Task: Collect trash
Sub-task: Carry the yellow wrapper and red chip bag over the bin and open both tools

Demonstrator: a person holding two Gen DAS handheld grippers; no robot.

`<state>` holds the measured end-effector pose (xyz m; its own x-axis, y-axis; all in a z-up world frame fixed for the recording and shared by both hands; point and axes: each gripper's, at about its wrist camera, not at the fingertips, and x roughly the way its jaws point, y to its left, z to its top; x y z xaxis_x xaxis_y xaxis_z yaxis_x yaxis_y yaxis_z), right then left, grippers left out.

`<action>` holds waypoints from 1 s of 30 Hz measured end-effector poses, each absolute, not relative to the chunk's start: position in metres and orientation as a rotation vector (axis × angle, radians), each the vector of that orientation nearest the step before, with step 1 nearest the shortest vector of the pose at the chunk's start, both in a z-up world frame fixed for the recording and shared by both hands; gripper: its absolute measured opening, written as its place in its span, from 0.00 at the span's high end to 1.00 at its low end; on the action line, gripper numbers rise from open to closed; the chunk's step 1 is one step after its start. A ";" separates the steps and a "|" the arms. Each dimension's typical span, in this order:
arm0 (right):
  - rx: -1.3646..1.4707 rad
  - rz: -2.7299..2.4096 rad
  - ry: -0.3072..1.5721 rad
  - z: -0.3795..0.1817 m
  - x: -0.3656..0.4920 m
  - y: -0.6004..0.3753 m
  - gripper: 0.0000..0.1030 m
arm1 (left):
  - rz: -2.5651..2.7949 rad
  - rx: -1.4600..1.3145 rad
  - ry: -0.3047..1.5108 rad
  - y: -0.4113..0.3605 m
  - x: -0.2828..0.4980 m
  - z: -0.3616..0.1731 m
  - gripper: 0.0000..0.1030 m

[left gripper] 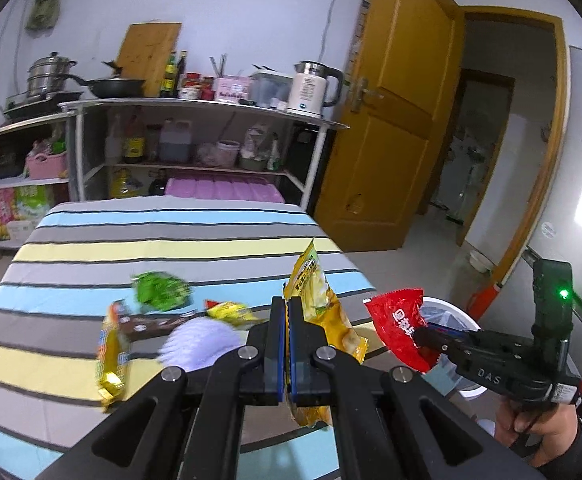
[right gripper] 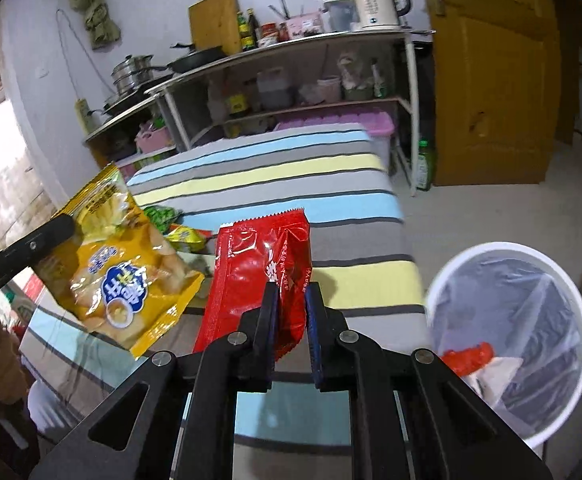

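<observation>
**Two packets up, a handful still on the table**

While we look along the left tool (left gripper: 287, 308), its pads are pressed nearly together on the yellow chip bag (left gripper: 323, 312), which stands up crinkled and glossy between them, lifted off the striped table (left gripper: 131, 248). Left behind on the cloth we count a green packet (left gripper: 161, 290), a brown wrapper (left gripper: 151, 325), an orange-yellow packet (left gripper: 109, 356), a small yellow packet (left gripper: 233, 313) and a pale, blurred paper thing (left gripper: 199, 344) we cannot identify. Off to the right, the right tool (left gripper: 421, 336) carries the red packet (left gripper: 399, 328) just in front of the white bin (left gripper: 451, 312).

Switching to the right wrist view, we see the right tool (right gripper: 291, 296) closed on the red packet (right gripper: 263, 276), jaws kept slightly apart by the packet's bulk. It is shiny, creased, saw-toothed along the top edge. The bin (right gripper: 571, 304) sits beside the table, lined with a clear bag, with something red and something pale already at the bottom. So we judge the job partly done: some trash binned, two pieces in hand and not yet dropped, several left on the table.
</observation>
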<state>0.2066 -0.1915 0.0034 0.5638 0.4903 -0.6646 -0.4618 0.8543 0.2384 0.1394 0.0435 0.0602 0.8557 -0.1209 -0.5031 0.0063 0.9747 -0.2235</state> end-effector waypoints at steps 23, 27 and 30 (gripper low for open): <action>0.163 0.254 0.773 -0.003 0.208 -0.343 0.87 | -0.311 -0.120 0.594 -0.110 0.232 0.050 0.99; 0.173 0.224 0.786 -0.009 0.209 -0.357 0.87 | -0.337 -0.113 0.612 -0.130 0.245 0.043 0.99; 0.179 0.208 0.796 -0.014 0.211 -0.363 0.87 | -0.353 -0.103 0.628 -0.144 0.252 0.035 0.99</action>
<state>0.2110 -0.3632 -0.0140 0.6810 0.2515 -0.6877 -0.1176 0.9645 0.2363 0.2520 -0.1439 0.0347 0.7516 -0.3534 -0.5570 0.2914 0.9354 -0.2003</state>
